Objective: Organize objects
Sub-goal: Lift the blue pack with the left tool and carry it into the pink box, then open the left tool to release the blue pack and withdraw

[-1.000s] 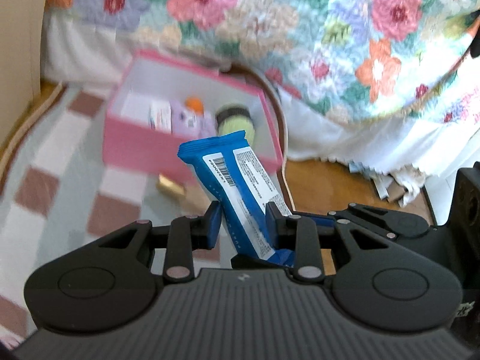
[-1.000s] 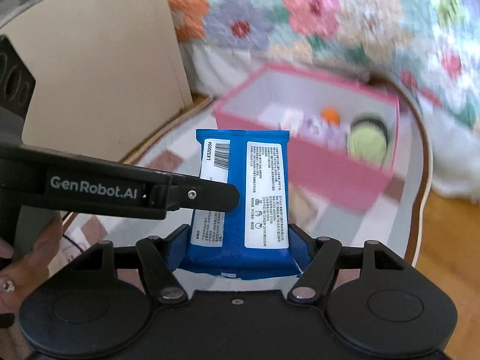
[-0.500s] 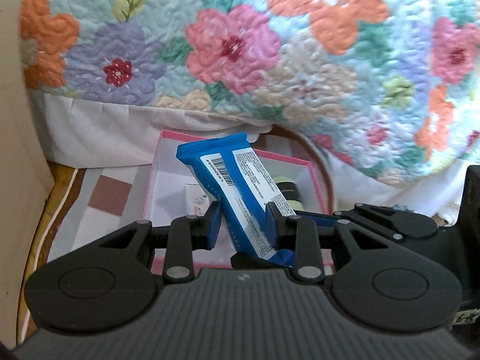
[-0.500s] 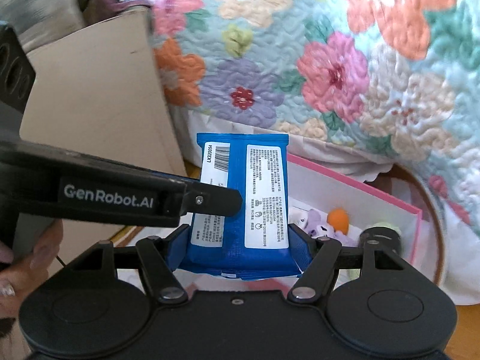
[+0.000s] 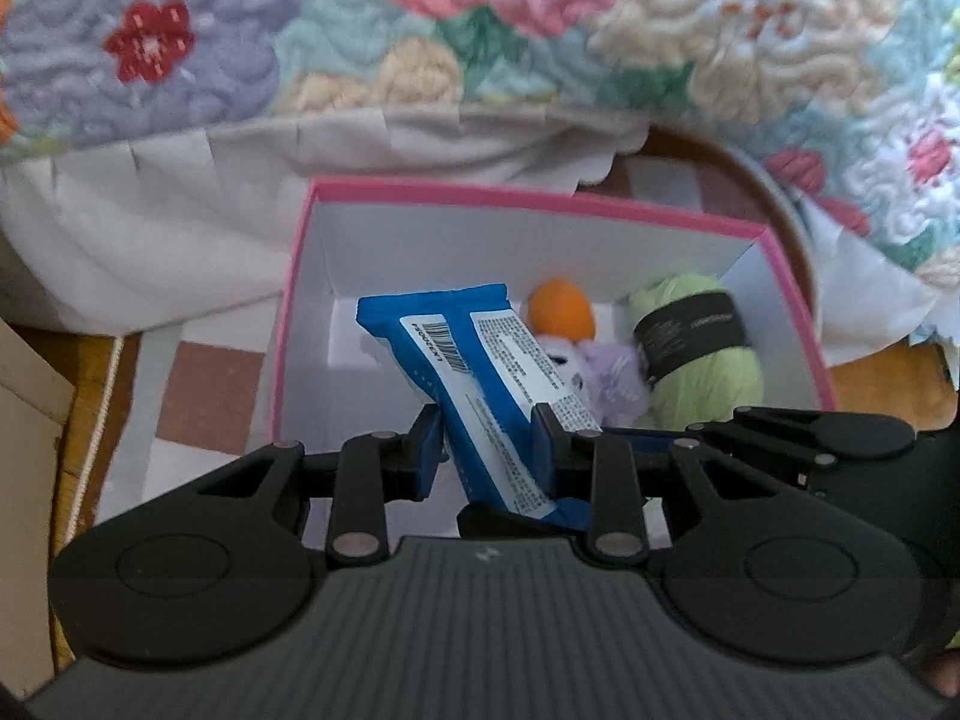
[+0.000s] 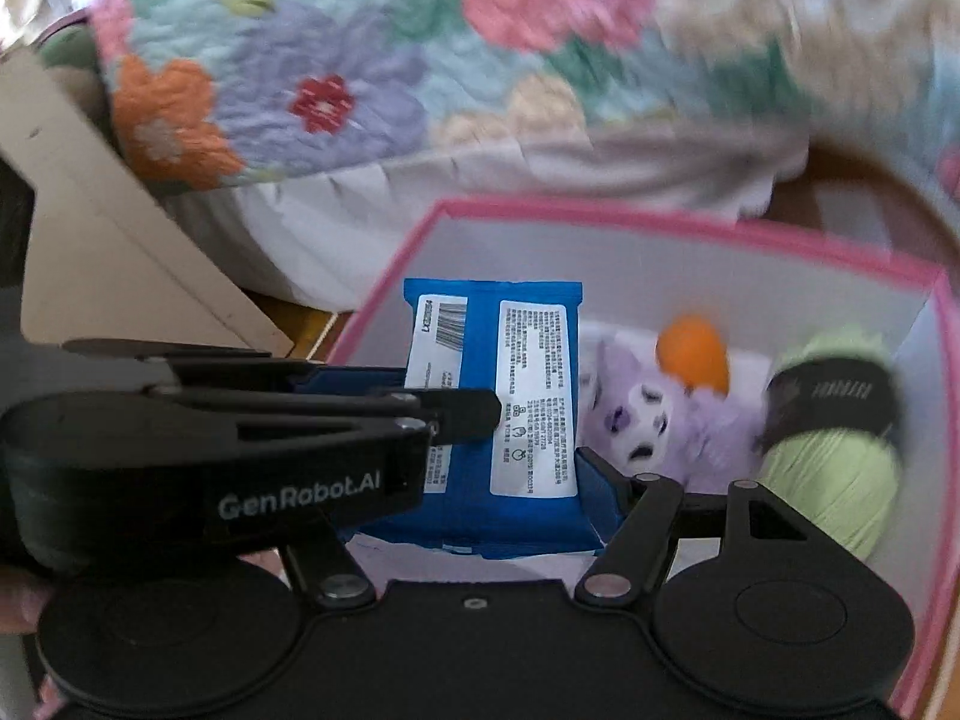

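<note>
Blue snack packet (image 5: 480,396) is held by both grippers at once, above the open pink box (image 5: 528,204). My left gripper (image 5: 486,450) is clamped on its lower part from the two flat faces, and my right gripper (image 6: 498,480) grips the bottom edge across the width, so the packet stands nearly upright, leaning a little.

I think the main risk is the double hold. If one gripper opens late or pulls another way, the thin wrapper can twist or tear, or the packet can flip out over the pink wall. If I let it go from this height, it can also land on the toys and stay propped on them instead of lying flat.

Inside the box I see a green yarn ball (image 5: 702,354) with a black band at the right, a purple plush toy (image 6: 636,420) in the middle, and an orange ball (image 5: 561,315) behind it. The left part of the box floor is bare and white, so this is where I judge the packet should go. A floral quilt (image 5: 420,30) hangs behind the box.
</note>
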The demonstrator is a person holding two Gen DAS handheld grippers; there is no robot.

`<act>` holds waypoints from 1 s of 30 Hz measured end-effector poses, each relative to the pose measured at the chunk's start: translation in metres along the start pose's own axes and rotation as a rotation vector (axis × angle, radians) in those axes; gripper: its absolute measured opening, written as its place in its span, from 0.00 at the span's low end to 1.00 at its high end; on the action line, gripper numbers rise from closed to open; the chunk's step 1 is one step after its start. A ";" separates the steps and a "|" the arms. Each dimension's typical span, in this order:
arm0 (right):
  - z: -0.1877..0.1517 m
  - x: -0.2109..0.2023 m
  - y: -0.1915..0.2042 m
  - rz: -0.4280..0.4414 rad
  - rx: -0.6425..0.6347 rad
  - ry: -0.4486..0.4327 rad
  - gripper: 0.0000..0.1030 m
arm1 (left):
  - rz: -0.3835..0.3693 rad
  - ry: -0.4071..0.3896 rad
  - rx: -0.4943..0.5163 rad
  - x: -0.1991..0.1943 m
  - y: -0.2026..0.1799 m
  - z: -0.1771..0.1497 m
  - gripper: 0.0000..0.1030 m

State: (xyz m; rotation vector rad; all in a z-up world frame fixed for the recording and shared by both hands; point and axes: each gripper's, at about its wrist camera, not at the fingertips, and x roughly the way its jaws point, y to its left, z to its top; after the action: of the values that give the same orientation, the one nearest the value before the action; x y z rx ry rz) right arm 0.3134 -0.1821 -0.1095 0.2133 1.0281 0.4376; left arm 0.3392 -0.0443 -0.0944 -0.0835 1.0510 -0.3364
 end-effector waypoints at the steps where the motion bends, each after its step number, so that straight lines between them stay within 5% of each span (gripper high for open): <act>1: -0.002 0.005 -0.004 0.007 0.014 0.006 0.71 | 0.003 0.010 0.002 0.006 0.000 0.000 0.28; 11: -0.015 0.033 -0.021 0.056 0.128 0.062 0.73 | 0.082 0.056 0.002 0.022 0.004 -0.007 0.26; 24: -0.021 0.052 -0.023 0.102 0.280 0.084 0.71 | 0.059 -0.057 -0.060 -0.013 0.015 -0.002 0.28; 30: -0.022 0.056 -0.018 0.122 0.231 0.076 0.45 | 0.070 -0.058 -0.075 -0.017 0.021 -0.009 0.28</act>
State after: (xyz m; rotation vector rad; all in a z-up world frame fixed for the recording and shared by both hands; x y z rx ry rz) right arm 0.3233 -0.1736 -0.1704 0.4705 1.1442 0.4394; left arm 0.3291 -0.0179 -0.0893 -0.1233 1.0065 -0.2300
